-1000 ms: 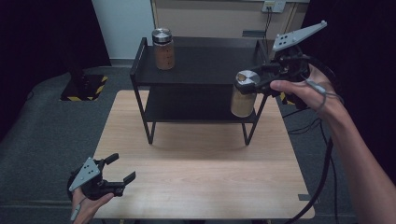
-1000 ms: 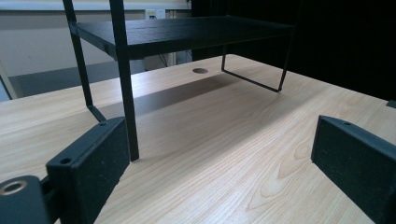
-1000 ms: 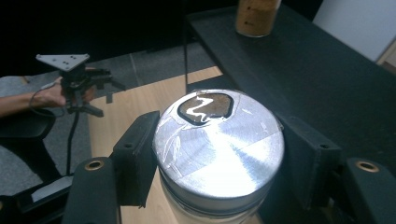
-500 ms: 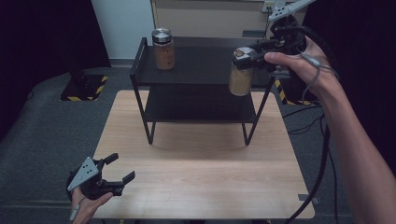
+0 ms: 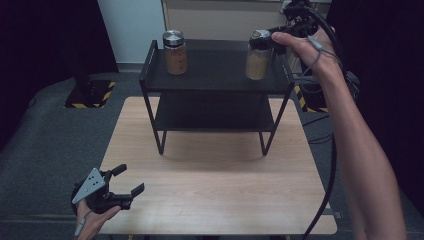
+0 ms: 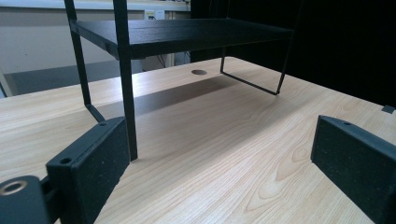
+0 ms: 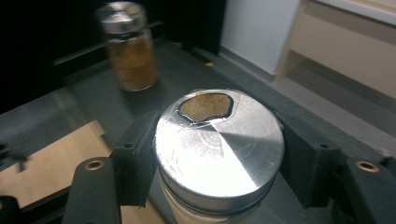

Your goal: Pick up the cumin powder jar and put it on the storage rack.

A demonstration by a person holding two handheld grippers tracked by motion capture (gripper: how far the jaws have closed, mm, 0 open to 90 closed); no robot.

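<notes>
Jar, clamped in right tongs

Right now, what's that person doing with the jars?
A person's right gripper has its fingers shut on a silver-lidded glass jar of tan powder, holding it at the right end of the black metal shelf rack's top tier. A matching jar of darker brown powder stands at its left end. The left gripper waits open over the light wooden table.

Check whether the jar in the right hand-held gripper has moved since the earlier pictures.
Yes. The jar has risen from beside the lower shelf to the top shelf of the black rack, at its right end.
</notes>
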